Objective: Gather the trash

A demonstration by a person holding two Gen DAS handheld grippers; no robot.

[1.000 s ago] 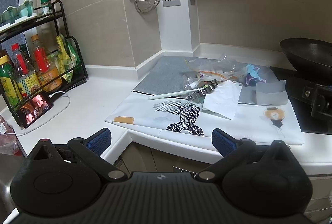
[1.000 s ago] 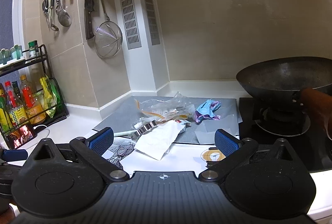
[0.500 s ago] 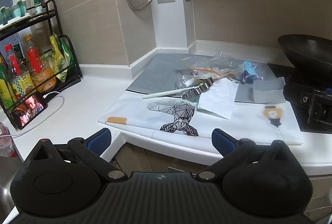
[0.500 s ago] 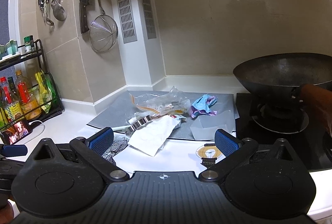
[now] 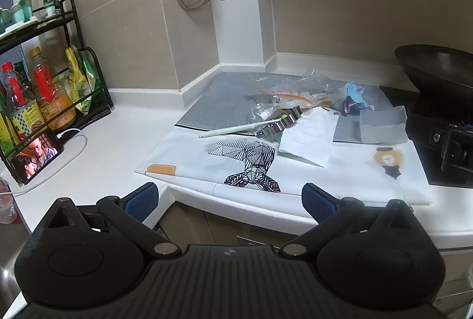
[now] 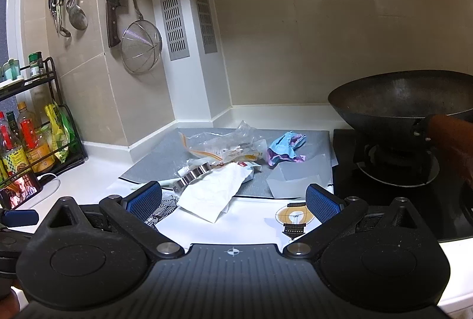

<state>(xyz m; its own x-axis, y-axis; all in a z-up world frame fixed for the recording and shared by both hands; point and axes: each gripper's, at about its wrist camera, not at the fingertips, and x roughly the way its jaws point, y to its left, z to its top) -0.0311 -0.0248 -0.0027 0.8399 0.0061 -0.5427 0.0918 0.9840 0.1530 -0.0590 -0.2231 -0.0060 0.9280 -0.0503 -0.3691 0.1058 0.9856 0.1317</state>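
Observation:
A pile of trash lies on a printed white sheet [image 5: 295, 171] and grey mat [image 5: 224, 103] on the counter. It holds a crumpled white tissue [image 5: 307, 135] [image 6: 212, 194], clear plastic bags [image 5: 289, 91] [image 6: 224, 144], a blue and purple wrapper [image 5: 353, 98] [image 6: 283, 150], a folded grey paper [image 5: 381, 126] [image 6: 298, 177], a pale green stick [image 5: 236, 129] and a metal cutter [image 5: 279, 123] [image 6: 192, 175]. My left gripper [image 5: 230, 199] is open and empty, short of the counter's front edge. My right gripper [image 6: 233, 202] is open and empty, just before the tissue.
A black wok [image 6: 405, 100] sits on the stove [image 6: 393, 185] at the right, its brown handle [image 6: 455, 141] reaching toward me. A black rack [image 5: 44, 76] with bottles and a phone [image 5: 35, 156] stand at the left. Utensils and a strainer [image 6: 140, 48] hang on the wall.
Both grippers have moved a little closer to the trash pile and shifted slightly. Both stay open and empty.

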